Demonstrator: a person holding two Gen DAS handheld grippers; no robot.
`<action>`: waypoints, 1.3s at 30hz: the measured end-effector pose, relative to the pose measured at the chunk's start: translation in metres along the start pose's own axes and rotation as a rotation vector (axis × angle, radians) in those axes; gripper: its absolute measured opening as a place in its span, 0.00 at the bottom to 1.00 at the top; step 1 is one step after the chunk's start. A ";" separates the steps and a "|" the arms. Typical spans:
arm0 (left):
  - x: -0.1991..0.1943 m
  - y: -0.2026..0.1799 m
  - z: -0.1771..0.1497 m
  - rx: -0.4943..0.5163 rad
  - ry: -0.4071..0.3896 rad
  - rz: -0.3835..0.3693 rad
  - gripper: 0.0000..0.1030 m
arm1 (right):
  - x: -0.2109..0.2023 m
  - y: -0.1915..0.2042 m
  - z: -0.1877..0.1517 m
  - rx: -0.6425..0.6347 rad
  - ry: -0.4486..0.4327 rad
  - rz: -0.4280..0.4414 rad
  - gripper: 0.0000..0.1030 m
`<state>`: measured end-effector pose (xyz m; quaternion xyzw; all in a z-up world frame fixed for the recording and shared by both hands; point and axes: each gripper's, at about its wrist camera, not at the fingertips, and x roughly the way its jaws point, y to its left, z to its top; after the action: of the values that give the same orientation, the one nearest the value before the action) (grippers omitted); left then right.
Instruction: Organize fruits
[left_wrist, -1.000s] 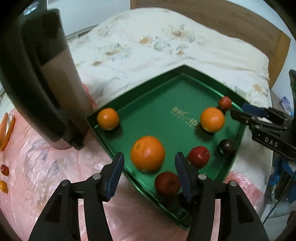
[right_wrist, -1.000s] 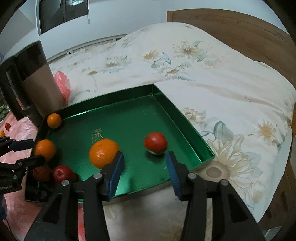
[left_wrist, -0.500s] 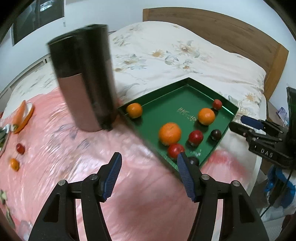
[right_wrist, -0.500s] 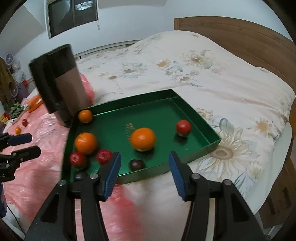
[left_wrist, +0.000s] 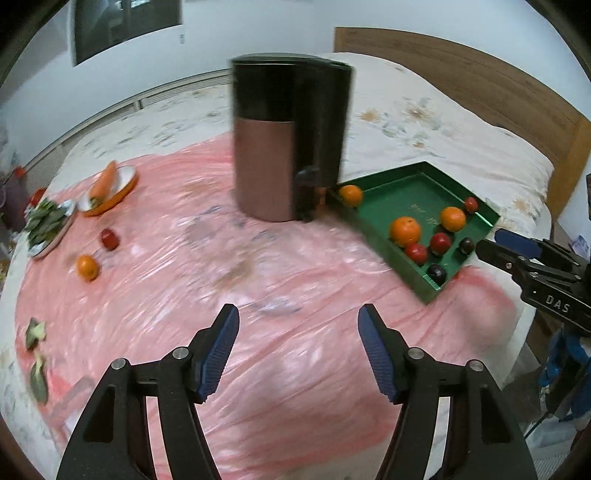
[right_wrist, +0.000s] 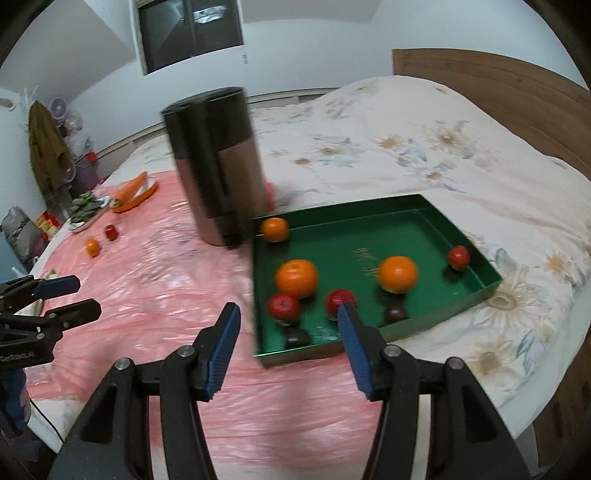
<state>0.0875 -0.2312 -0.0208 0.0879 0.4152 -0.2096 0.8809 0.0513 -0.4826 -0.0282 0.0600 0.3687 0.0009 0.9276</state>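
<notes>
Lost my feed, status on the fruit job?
Left gripper and right gripper open, empty. Green tray holds eight fruits. Orange and red fruit loose on pink sheet. Nothing blocking.

The green tray (right_wrist: 476, 254) looks glossy, like lacquered metal (gold lettering inside). A crinkled pink plastic sheet (left_wrist: 221, 288) shines wetly. The canister (left_wrist: 288, 147) is smooth, black above copper. The headboard (right_wrist: 498, 85) is matt wood; the floral bedspread (right_wrist: 406, 147), soft cloth.

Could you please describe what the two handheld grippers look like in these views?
Both the left gripper and the right gripper are black, clamp-like frames with silver rivets, and their fingers carry ribbed blue pads. White "DAS" lettering marks the right gripper's side in the left wrist view. No hands or sleeves show.
</notes>
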 end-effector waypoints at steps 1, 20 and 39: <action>-0.002 0.004 -0.003 -0.006 -0.001 0.007 0.59 | -0.001 0.007 -0.001 -0.005 0.000 0.008 0.81; -0.046 0.107 -0.068 -0.193 0.003 0.139 0.59 | 0.004 0.121 -0.005 -0.147 0.045 0.183 0.81; -0.034 0.226 -0.059 -0.289 -0.022 0.223 0.59 | 0.079 0.242 0.046 -0.264 0.027 0.370 0.81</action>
<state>0.1269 0.0009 -0.0366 0.0038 0.4191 -0.0495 0.9066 0.1508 -0.2442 -0.0216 0.0046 0.3602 0.2203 0.9065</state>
